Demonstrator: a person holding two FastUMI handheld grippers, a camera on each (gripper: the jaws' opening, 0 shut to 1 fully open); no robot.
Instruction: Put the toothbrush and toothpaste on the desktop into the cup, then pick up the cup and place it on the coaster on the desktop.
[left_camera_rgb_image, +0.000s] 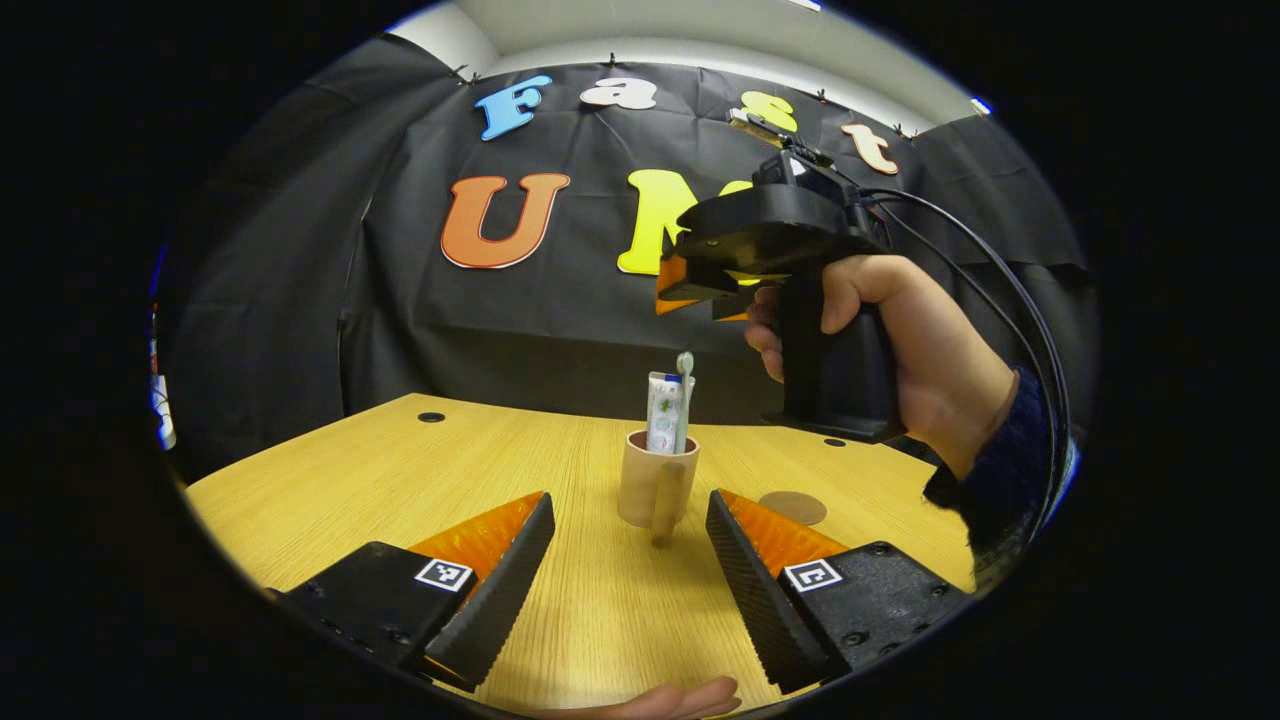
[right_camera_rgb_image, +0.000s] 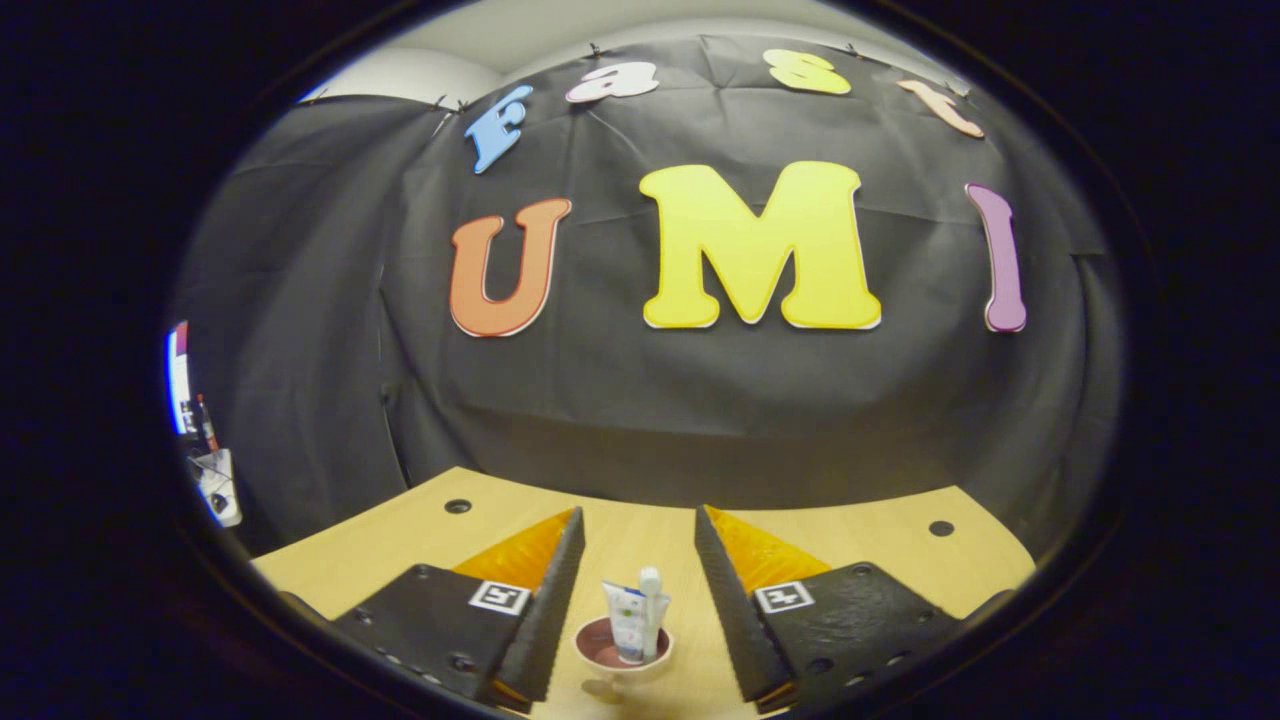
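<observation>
Wooden desk carries a cup holding toothbrush and toothpaste, just ahead between the wide-open left claw. Coaster lies right of it. Right claw hovers above, open.

Nothing legible: the toothpaste tube's print is too small to read, as are the fingers' square markers.

Ahead of me a pale wood-grain tabletop runs back to the black cloth wall. I see small dark round holes set into the wood near its far edge. Above the cloth a strip of pale ceiling shows. Some clutter sits at the far left, too small to tell.
</observation>
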